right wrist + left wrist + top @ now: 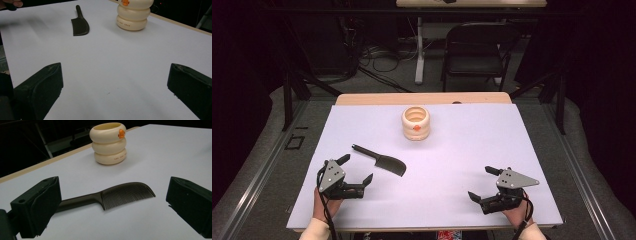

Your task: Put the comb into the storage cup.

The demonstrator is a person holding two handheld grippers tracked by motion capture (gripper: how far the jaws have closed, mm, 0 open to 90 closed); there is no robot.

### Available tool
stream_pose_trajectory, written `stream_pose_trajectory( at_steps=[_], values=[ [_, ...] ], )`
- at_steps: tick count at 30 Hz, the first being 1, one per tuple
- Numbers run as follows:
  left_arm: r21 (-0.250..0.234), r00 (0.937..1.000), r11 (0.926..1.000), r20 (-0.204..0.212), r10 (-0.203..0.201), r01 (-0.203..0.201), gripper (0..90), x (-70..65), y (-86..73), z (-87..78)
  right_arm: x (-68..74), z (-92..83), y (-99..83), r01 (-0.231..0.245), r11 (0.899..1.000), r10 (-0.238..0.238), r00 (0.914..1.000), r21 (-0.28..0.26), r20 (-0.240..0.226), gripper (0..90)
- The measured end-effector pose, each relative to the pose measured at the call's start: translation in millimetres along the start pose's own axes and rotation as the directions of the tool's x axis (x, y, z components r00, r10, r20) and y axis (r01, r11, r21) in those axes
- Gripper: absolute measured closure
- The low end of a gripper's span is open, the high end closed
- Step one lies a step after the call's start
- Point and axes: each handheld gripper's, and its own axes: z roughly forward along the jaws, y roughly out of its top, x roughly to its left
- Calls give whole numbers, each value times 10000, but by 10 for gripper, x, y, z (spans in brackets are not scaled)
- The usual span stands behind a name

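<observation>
Left of centre in the high view, a dark comb point(382, 160) lies flat on the white table point(462, 165), handle toward upper left, just right of the left gripper point(357, 171), whose jaws stand wide apart. A clean pickup likely means straddling the slim handle squarely before closing. Right gripper point(483, 182), jaws also apart, waits at lower right. A cream ringed cup point(416, 123) stands above.

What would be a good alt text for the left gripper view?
A dark comb lies flat on a white table between the open left tongs, its handle toward the left jaw. Behind it stands a cream ringed cup with an orange mark.
</observation>
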Motion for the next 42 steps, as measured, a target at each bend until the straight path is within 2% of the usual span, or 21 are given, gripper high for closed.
stream_pose_trajectory(
  at_steps=[5, 9, 18, 21, 27, 33, 42],
  values=[
    [59, 10000, 10000, -64, -32, 32, 1, 30, 27, 66, -11, -3, -4, -54, 10000, 54, 10000, -16, 15, 0],
    [-198, 9998, 9996, 57, -191, 192, 1, 99, 68, 91, -9, -4, -6, -56, 10000, 56, 10000, 10, 34, 0],
    [248, 9994, 9991, -15, -336, 337, 2, 186, 123, 231, 6, 20, -1, -69, 10000, 69, 10000, 22, 24, 0],
    [526, 9994, 9980, -41, -337, 339, 3, 210, 157, 286, 4, 31, 1, -60, 10000, 60, 10000, 52, -19, 0],
    [601, 9990, 9972, -3, -441, 441, 1, 283, 188, 349, 0, 37, 5, -1, 10000, 2, 10000, 28, -62, 0],
    [733, 9979, 9955, -257, -590, 607, 0, 394, 214, 409, -11, 33, 0, -33, 10000, 34, 10000, 67, -30, 0],
    [1025, 9920, 9892, -821, -964, 1046, 0, 574, 238, 521, -12, 37, -1, -32, 10000, 32, 10000, 70, -62, 0]
  ],
)
